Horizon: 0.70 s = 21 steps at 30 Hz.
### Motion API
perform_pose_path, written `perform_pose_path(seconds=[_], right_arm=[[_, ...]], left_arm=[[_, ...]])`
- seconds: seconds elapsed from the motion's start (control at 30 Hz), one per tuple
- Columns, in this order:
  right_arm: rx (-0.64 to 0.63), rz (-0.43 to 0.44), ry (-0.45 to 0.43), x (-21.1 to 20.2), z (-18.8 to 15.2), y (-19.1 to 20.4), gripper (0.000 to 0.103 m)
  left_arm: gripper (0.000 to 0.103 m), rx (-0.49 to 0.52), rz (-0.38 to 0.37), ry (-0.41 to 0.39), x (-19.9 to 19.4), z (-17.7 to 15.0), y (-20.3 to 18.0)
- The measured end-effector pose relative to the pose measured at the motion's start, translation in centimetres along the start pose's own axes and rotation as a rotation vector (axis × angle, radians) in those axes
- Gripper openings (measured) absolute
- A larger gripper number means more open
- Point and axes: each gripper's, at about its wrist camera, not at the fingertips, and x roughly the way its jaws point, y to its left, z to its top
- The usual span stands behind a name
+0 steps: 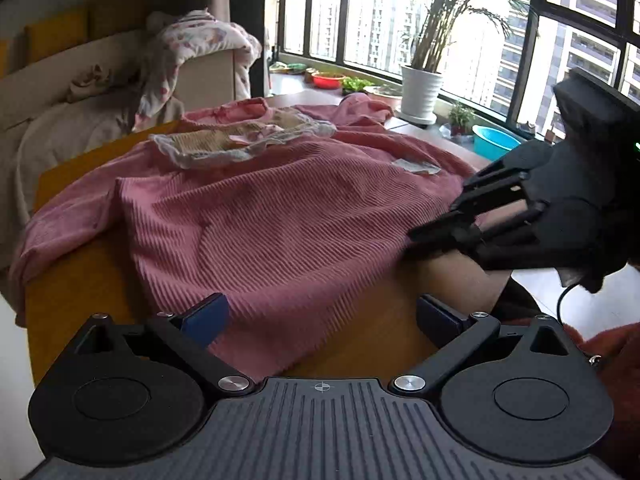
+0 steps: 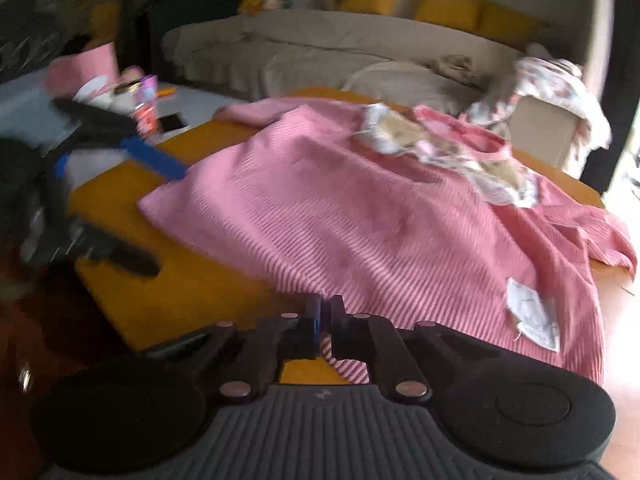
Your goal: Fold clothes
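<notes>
A pink ribbed sweater (image 1: 280,216) lies spread on the orange-yellow table (image 1: 76,292), with a lace collar (image 1: 240,140) at its far end. It also shows in the right wrist view (image 2: 360,216), with a white label (image 2: 532,312) turned up near the hem. My left gripper (image 1: 320,314) is open, its blue pads at either side of the hem's near edge. My right gripper (image 2: 325,312) is shut on the sweater's hem corner. It shows from the side in the left wrist view (image 1: 424,236), and the left gripper shows blurred in the right wrist view (image 2: 132,208).
A beige sofa (image 2: 320,48) with yellow cushions and a floral blanket (image 1: 200,48) stands beyond the table. A potted plant (image 1: 422,92), bowls and a blue basin (image 1: 494,142) line the window. A side table with clutter (image 2: 120,96) is at the left.
</notes>
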Motion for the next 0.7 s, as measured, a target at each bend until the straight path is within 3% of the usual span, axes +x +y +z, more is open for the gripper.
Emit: perform_pose_path(seconds=[0.1,0.23,0.3,0.33,0.37,0.4,0.47,0.57,0.63,0.7], right_arm=[[0.065,-0.014,-0.067,-1.1,1.3,-1.6,0.003],[0.128,-0.014,-0.154,-3.5,3.4,-3.6,0.003],[0.120,-0.044,-0.186,-4.4,4.0,-4.0,0.003],[0.117,-0.058,-0.201,-4.8,4.4,-4.3,0.003],[0.111,-0.073,-0.216,-5.2,4.7,-4.5,0.003],[0.092,-0.092,-0.227,-5.4,4.7,-4.3,0.004],[0.036,-0.097,-0.252,-6.1,4.5,-3.0,0.005],[-0.009,0.074,-0.236,-5.7,3.8,-0.4,0.007],[-0.050,0.111,-0.190,-4.2,3.1,1.4,0.015],[-0.094,0.118,-0.143,-2.2,2.3,3.2,0.033]], left_arm=[[0.102,0.053,0.042,0.001,0.1,-0.1,-0.3],[0.100,0.128,0.173,-0.007,1.2,0.1,0.0],[0.079,0.141,0.236,-0.020,1.8,0.7,0.6],[0.057,0.134,0.249,-0.027,1.8,1.1,1.0],[0.046,0.112,0.250,-0.040,1.7,1.7,1.5],[0.043,0.083,0.243,-0.060,1.4,2.3,2.1],[0.025,0.025,0.235,-0.110,0.4,3.7,3.3],[0.019,-0.025,0.239,-0.172,-1.1,5.5,4.4],[0.017,-0.045,0.231,-0.197,-1.8,6.3,4.9],[0.014,-0.055,0.223,-0.210,-2.4,6.9,5.0]])
